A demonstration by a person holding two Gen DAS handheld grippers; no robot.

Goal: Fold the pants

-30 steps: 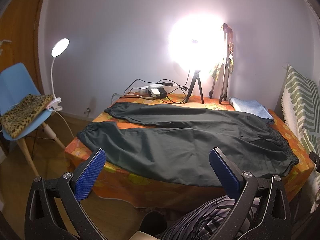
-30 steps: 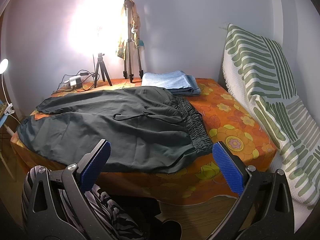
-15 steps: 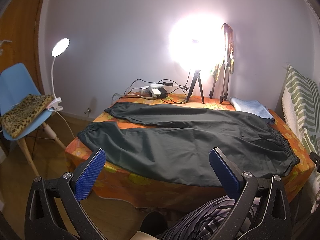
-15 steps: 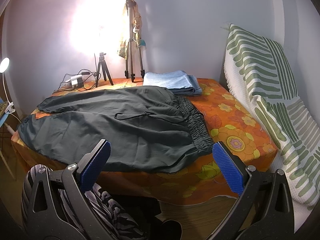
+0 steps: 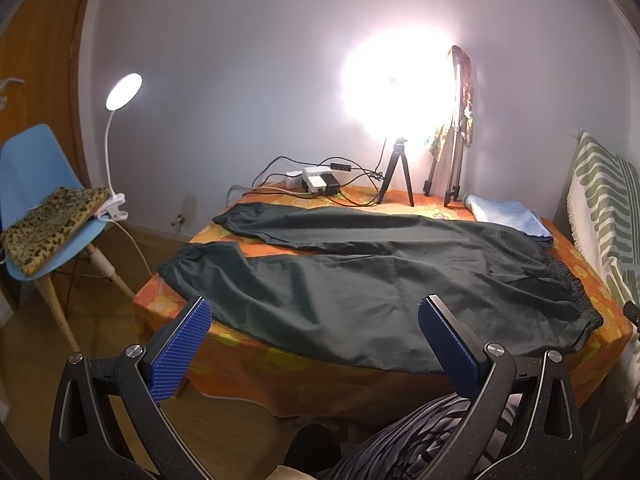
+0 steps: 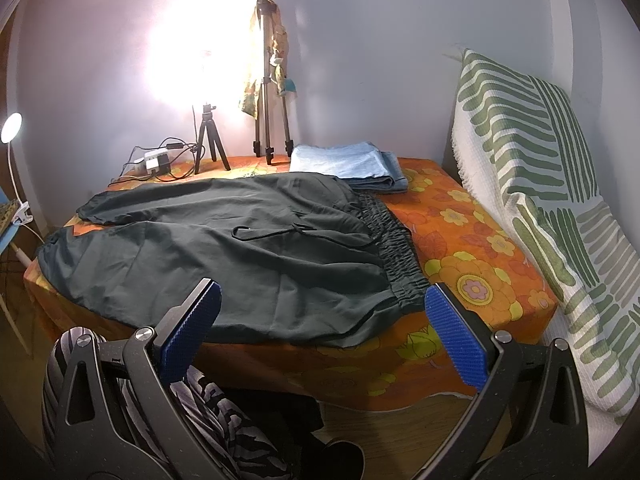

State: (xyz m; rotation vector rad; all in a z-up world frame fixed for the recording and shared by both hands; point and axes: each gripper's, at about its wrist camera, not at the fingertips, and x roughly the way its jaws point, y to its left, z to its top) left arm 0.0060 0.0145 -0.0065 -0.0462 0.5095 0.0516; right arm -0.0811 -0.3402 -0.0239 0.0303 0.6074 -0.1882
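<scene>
Pants (image 5: pixel 360 288) dark green-grey; tablecloth (image 6: pixel 480 248) orange, yellow floral; pads (image 6: pixel 456 344) blue; blanket (image 6: pixel 540 160) white, green stripes; chair (image 5: pixel 36 160) light blue.

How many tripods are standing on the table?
2. The short black tripod stands under the bright light at the back of the orange flowered table; the taller silver tripod, with cloth hung on it, stands just beside it, near the folded blue jeans.

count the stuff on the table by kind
dark green pants: 1
folded blue clothes: 1
tripods, one short and one tall: 2
power strip with chargers: 1
total: 5
</scene>
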